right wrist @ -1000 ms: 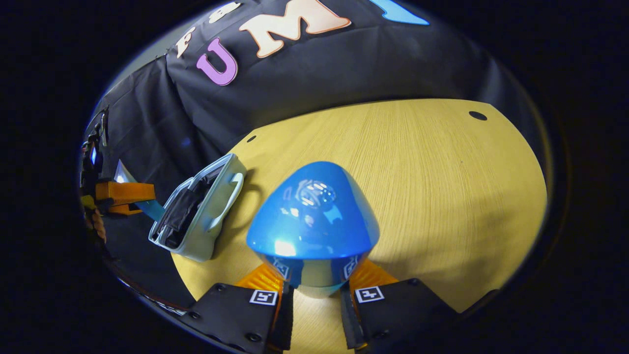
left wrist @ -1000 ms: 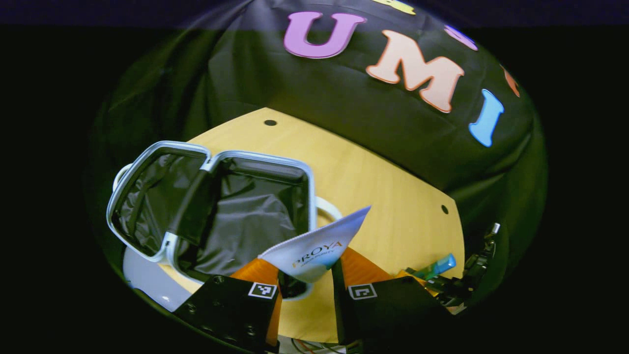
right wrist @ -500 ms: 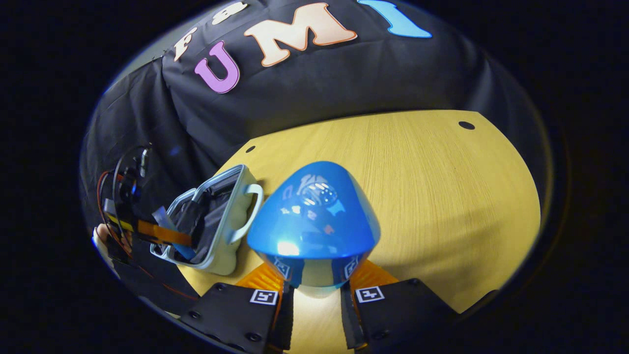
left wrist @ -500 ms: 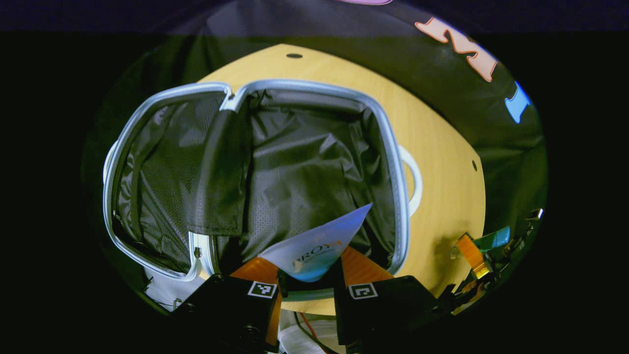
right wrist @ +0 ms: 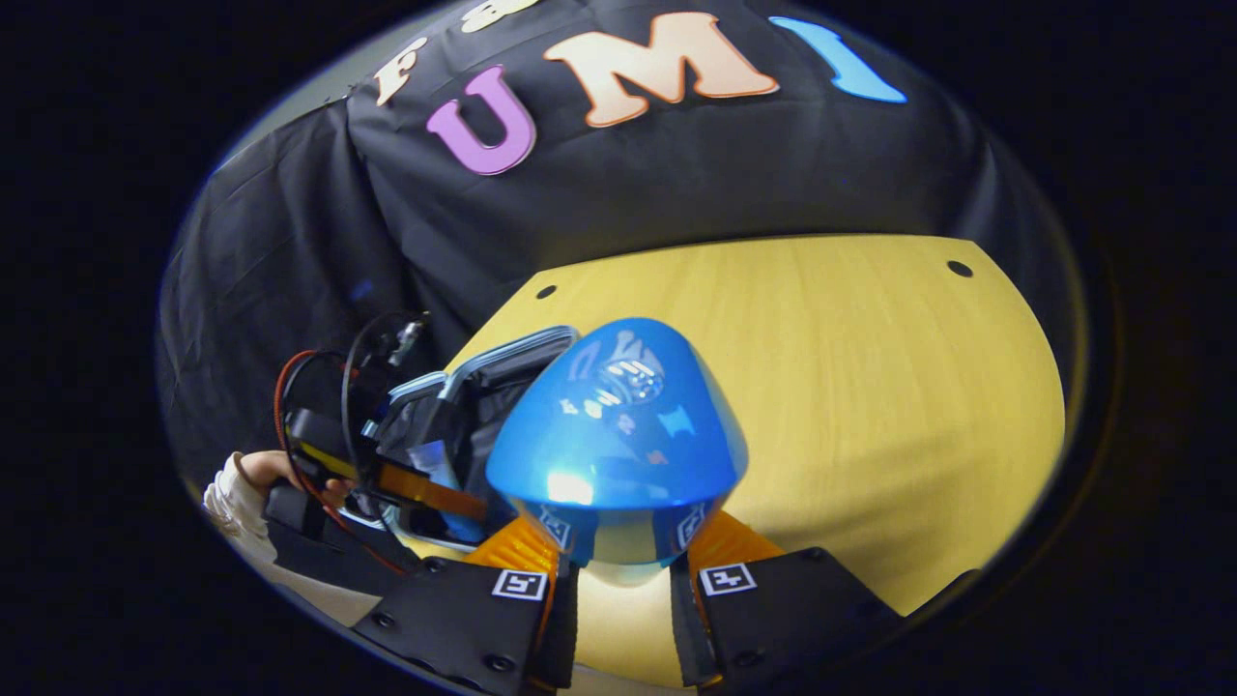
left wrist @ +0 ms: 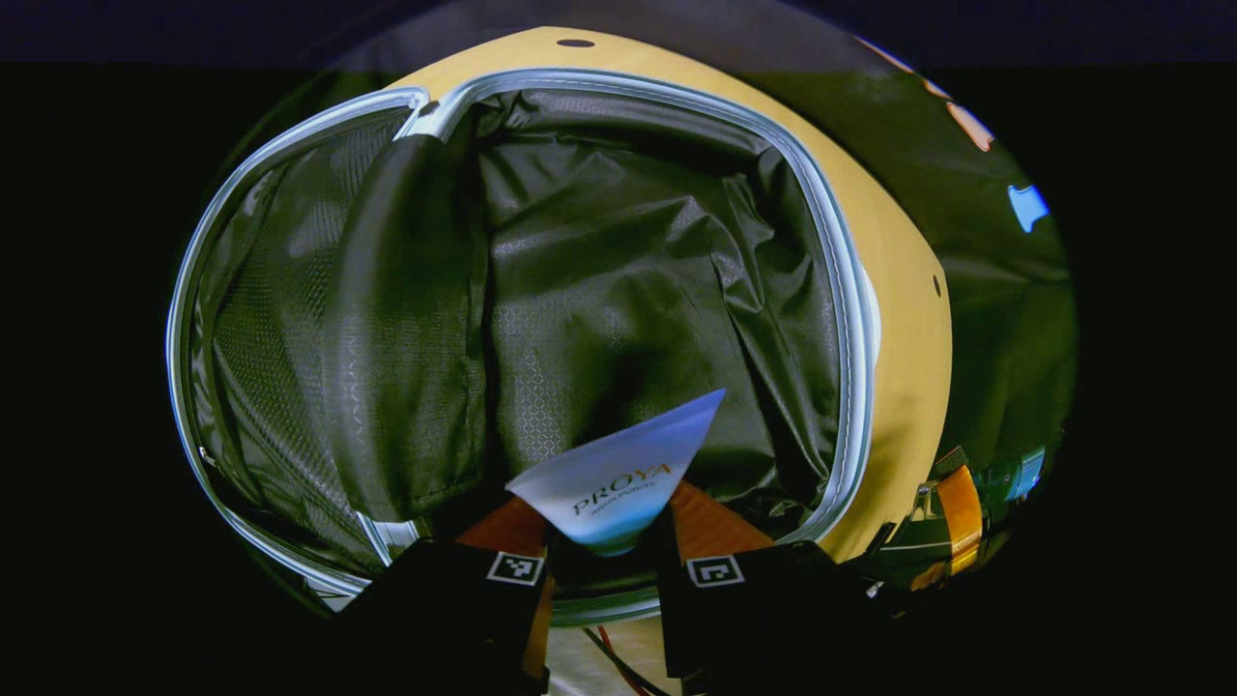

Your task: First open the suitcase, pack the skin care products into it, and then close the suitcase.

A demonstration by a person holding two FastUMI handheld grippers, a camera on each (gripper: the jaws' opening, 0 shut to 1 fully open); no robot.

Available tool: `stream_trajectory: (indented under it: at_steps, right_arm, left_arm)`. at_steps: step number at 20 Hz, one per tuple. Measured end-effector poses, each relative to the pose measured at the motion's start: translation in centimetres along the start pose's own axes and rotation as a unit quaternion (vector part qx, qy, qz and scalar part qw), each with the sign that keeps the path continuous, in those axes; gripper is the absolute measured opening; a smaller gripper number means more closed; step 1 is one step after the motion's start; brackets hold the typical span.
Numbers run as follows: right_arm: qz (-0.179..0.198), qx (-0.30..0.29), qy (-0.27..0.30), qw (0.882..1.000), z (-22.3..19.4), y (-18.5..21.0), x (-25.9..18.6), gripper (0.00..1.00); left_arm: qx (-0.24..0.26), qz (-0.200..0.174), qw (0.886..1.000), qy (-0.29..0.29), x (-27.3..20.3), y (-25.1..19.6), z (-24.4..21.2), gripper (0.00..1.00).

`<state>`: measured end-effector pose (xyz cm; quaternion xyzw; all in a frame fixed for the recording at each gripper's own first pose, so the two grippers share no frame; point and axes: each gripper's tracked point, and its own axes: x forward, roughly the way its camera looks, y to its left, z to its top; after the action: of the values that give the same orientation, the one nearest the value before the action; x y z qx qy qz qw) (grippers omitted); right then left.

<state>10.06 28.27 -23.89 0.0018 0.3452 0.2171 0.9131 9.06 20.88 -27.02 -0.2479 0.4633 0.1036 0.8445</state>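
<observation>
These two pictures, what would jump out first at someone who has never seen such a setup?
In the left gripper view, the open suitcase with its dark crinkled lining lies on the wooden table, and the left gripper holds a white tube over it. In the right gripper view, a glossy blue bottle sits between the right gripper's fingers.

Suitcase [right wrist: 454, 406] mostly behind blue bottle [right wrist: 617, 435]
</observation>
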Motion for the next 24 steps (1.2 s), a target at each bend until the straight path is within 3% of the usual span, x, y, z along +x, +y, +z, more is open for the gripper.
stream_trajectory:
  at_steps: [3, 4, 6, 7, 9, 10, 11, 13, 16, 17, 18, 20, 24]
  right_arm:
    - [0.028, -0.017, 0.020, 0.999, -0.6, 4.0, 1.2, 0.42]
    - [0.035, -0.025, 0.029, 0.999, -0.9, 4.9, 1.7, 0.39]
    - [0.045, -0.038, 0.047, 0.997, -1.4, 6.5, 2.6, 0.39]
    - [0.052, -0.041, 0.055, 0.996, -1.7, 7.3, 2.9, 0.39]
    - [0.065, -0.043, 0.075, 0.994, -2.4, 8.5, 3.8, 0.39]
    - [0.070, -0.047, 0.086, 0.993, -2.9, 9.1, 4.2, 0.43]
    - [0.074, -0.052, 0.099, 0.991, -3.4, 9.6, 4.7, 0.39]
    - [0.082, -0.058, 0.122, 0.987, -4.3, 10.5, 5.7, 0.39]
    - [0.098, -0.058, 0.160, 0.981, -5.9, 11.7, 7.2, 0.43]
    - [0.096, -0.060, 0.174, 0.978, -6.5, 11.7, 7.8, 0.39]
    - [0.092, -0.063, 0.190, 0.976, -7.1, 11.6, 8.3, 0.43]
    - [0.091, -0.061, 0.202, 0.973, -7.4, 11.8, 9.1, 0.39]
    - [0.080, -0.066, 0.228, 0.968, -8.1, 11.5, 10.4, 0.43]
  left_arm:
    - [0.000, -0.001, 1.000, -0.006, -0.3, 0.5, 0.3, 0.42]
    - [-0.007, -0.010, 1.000, -0.013, -0.8, 0.3, 0.4, 0.54]
    - [-0.021, -0.031, 0.999, -0.027, -1.9, -0.4, 0.6, 0.60]
    - [-0.022, -0.030, 0.999, -0.036, -2.7, -0.1, 0.8, 0.57]
    - [-0.031, -0.033, 0.997, -0.055, -4.1, 0.1, 0.9, 0.73]
    - [-0.038, -0.036, 0.996, -0.066, -4.9, 0.2, 0.9, 0.75]
    - [-0.046, -0.033, 0.995, -0.078, -5.7, 0.6, 1.0, 0.76]
    - [-0.065, -0.033, 0.993, -0.098, -7.2, 1.4, 0.9, 0.89]
    - [-0.086, -0.028, 0.988, -0.123, -9.2, 2.8, 0.8, 0.92]
    - [-0.090, -0.013, 0.987, -0.131, -9.8, 3.9, 0.7, 0.92]
    - [-0.097, -0.003, 0.986, -0.139, -10.6, 4.9, 0.6, 0.97]
    - [-0.122, -0.001, 0.980, -0.155, -11.8, 6.3, 0.8, 0.97]
    - [-0.169, 0.012, 0.968, -0.185, -15.0, 11.0, 1.2, 0.96]
